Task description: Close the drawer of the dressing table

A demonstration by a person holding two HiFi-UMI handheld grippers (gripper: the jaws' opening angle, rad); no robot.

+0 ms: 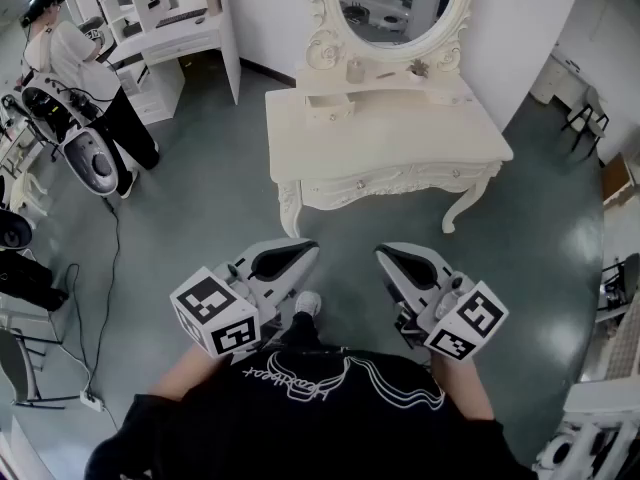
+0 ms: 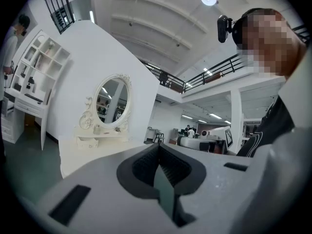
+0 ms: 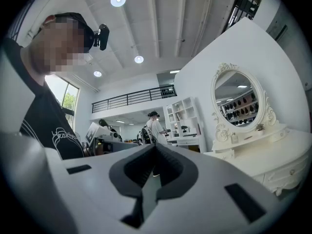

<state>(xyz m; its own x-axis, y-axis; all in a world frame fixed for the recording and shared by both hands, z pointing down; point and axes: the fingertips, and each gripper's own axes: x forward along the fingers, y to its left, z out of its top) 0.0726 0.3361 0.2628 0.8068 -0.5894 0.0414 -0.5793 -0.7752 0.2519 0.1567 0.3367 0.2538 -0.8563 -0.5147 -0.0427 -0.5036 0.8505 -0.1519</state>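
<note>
The cream dressing table (image 1: 400, 140) with its oval mirror (image 1: 395, 3) stands ahead of me on the grey floor. A small drawer box (image 1: 329, 106) sits on the top at the left and looks pulled out a little. The wide front drawer (image 1: 400, 180) lies flush under the top. My left gripper (image 1: 300, 255) and right gripper (image 1: 386, 259) are held close to my body, well short of the table, both shut and empty. The left gripper view shows shut jaws (image 2: 158, 152) with the table (image 2: 83, 155) far off to the left. In the right gripper view, shut jaws (image 3: 155, 152) have the table (image 3: 278, 150) at the right.
A person (image 1: 75, 58) stands at the back left beside a white shelf unit (image 1: 160, 18). A grey machine (image 1: 85, 153) with a cable and a power strip (image 1: 90, 401) occupies the left floor. Chairs (image 1: 585, 113) and furniture line the right edge.
</note>
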